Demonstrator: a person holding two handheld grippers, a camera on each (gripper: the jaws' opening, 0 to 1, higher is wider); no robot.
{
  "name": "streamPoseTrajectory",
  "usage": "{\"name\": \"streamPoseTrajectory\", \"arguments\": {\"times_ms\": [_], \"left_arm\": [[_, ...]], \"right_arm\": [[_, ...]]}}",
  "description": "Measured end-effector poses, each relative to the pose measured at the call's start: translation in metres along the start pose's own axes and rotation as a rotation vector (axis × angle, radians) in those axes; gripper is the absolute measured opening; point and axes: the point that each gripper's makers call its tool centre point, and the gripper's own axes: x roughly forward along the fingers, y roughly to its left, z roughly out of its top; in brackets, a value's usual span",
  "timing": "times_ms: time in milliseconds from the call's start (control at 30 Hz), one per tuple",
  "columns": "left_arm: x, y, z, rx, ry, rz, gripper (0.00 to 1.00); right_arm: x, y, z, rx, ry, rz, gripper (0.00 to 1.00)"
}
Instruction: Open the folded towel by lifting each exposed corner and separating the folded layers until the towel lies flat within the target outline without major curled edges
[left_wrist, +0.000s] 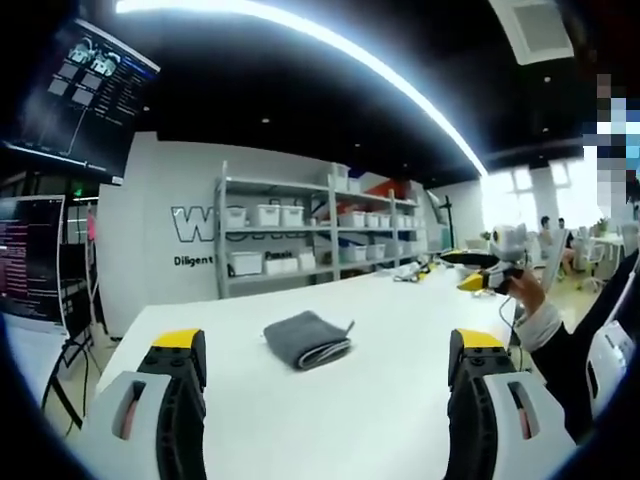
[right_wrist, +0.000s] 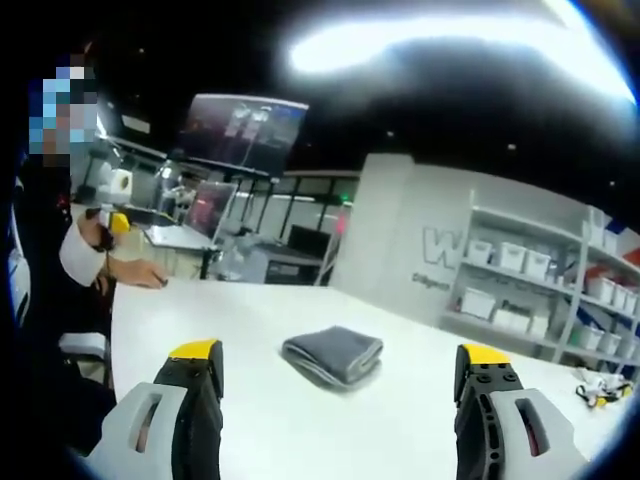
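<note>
Looking across a big white desk (left_wrist: 300, 420), and it's wide and bare round the work, plenty of room on every side. Behind it stand the shelves (left_wrist: 320, 225) with their white bins, well back and out of the way. At the desk's side sits a person, hand (right_wrist: 140, 275) resting on the top in the right gripper view, well apart from the action.

Now the towel (left_wrist: 308, 340): grey, a neat folded bundle, lying out in the open middle of the desk, ahead of both sets of tongs and touching neither. No outline on the desk that I can make out.

Left tongs (left_wrist: 325, 400): wide apart, nothing between the jaws, hanging short of the towel. Right tongs (right_wrist: 335, 415): same story, spread and empty, towel dead ahead.

So by my reckoning, nothing's done yet. Every fold is still in, no corner lifted, the whole unfolding job is left to do. In the left gripper view the layered edges face the near right side, with a small tag or corner poking out at the far right; that looks the likely place to start. The near desk edge I can't see.
</note>
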Motion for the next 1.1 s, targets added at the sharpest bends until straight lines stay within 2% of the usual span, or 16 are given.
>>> {"name": "streamPoseTrajectory", "arguments": {"times_ms": [600,767,833,900,1033,1100], "left_arm": [[-0.007,-0.001,0.004,0.015,-0.005,0.010,1.00],[-0.011,0.003,0.008,0.010,-0.016,0.015,0.99],[-0.014,0.007,0.016,0.017,-0.048,0.030,0.99],[-0.015,0.007,0.017,0.016,-0.055,0.031,0.99],[-0.010,0.006,0.009,0.023,-0.016,0.030,0.99],[-0.010,0.006,0.009,0.023,-0.018,0.028,0.99]], "right_arm": [[0.015,-0.009,-0.014,0.024,0.024,-0.011,0.97],[0.018,-0.009,-0.018,0.021,0.033,-0.009,0.97],[0.020,-0.013,-0.018,0.030,0.027,-0.014,0.97],[0.021,-0.014,-0.019,0.035,0.026,-0.015,0.97],[0.024,-0.013,-0.024,0.034,0.040,-0.008,0.97],[0.024,-0.013,-0.024,0.039,0.035,-0.008,0.96]]}}
